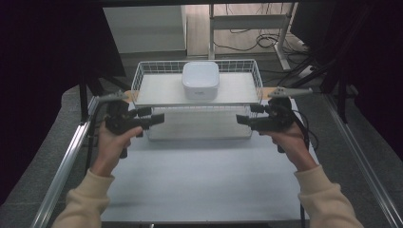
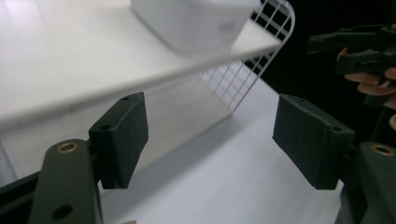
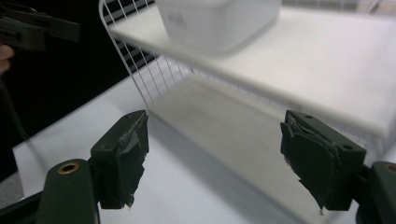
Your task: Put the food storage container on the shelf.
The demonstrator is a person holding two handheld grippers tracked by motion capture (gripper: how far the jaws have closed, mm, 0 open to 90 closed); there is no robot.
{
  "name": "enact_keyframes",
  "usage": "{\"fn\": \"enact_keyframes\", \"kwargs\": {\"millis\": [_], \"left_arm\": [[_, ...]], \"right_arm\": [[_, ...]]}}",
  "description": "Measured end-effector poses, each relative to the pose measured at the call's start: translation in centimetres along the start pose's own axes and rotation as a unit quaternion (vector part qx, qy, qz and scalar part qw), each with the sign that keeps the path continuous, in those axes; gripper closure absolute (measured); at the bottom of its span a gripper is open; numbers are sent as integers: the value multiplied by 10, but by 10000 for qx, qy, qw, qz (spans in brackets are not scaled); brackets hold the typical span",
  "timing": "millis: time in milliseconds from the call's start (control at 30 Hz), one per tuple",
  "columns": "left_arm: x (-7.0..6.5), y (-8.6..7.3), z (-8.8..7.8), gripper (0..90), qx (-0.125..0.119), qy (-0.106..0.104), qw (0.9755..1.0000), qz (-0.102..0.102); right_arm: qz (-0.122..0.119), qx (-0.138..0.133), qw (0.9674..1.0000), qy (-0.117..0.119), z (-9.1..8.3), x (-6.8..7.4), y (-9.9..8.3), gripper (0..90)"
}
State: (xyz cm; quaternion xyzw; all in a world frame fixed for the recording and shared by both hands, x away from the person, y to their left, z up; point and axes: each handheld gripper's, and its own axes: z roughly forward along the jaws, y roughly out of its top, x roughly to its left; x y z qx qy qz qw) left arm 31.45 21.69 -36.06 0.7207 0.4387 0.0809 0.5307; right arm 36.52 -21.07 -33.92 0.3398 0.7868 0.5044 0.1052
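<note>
A white two-tier wire rack (image 1: 197, 102) stands at the back of the white table (image 1: 204, 175). On its upper shelf (image 1: 157, 88) rests a white square lidded box (image 1: 200, 80). My left gripper (image 1: 152, 115) hovers at the rack's left front corner, pointing right, jaws open and empty. Opposite it, at the right front corner, my right gripper (image 1: 247, 114) points left, likewise open and empty. In the left gripper view, the left gripper (image 2: 215, 140) frames the lower shelf under the box (image 2: 196, 23). The right gripper (image 3: 215, 158) faces the rack below the box (image 3: 215, 23).
Metal rails (image 1: 66, 161) run along both sides of the table. Dark curtains hang left and right. Cables and a desk frame (image 1: 247, 28) lie on the floor behind the rack. The table's near half lies bare between the person's forearms.
</note>
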Motion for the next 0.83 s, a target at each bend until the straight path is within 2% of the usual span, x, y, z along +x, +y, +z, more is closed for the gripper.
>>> {"fn": "enact_keyframes", "kwargs": {"millis": [200, 333, 400, 500, 633, 833], "left_arm": [[-9, -53, 6, 243, 300, 206, 9992, 152], [-11, -80, 11, 233, 486, 262, 9984, 142], [-12, -90, 14, 236, 557, 300, 9979, 116], [-12, -98, 17, 233, 679, 334, 9970, 129], [-11, -98, 15, 235, 561, 317, 9979, 47], [-11, -100, 13, 228, 578, 415, 9973, 171]], "right_arm": [[-57, 32, 9998, -202, -19, 6, -55, 231], [78, -12, 9996, -256, -27, 2, -90, 231], [139, 53, 9995, -294, -27, -1, -105, 230], [156, 268, 9990, -319, -25, -4, -121, 227], [98, 261, 9989, -368, -26, -4, -124, 225], [27, 178, 9990, -421, -25, -3, -128, 197]]}}
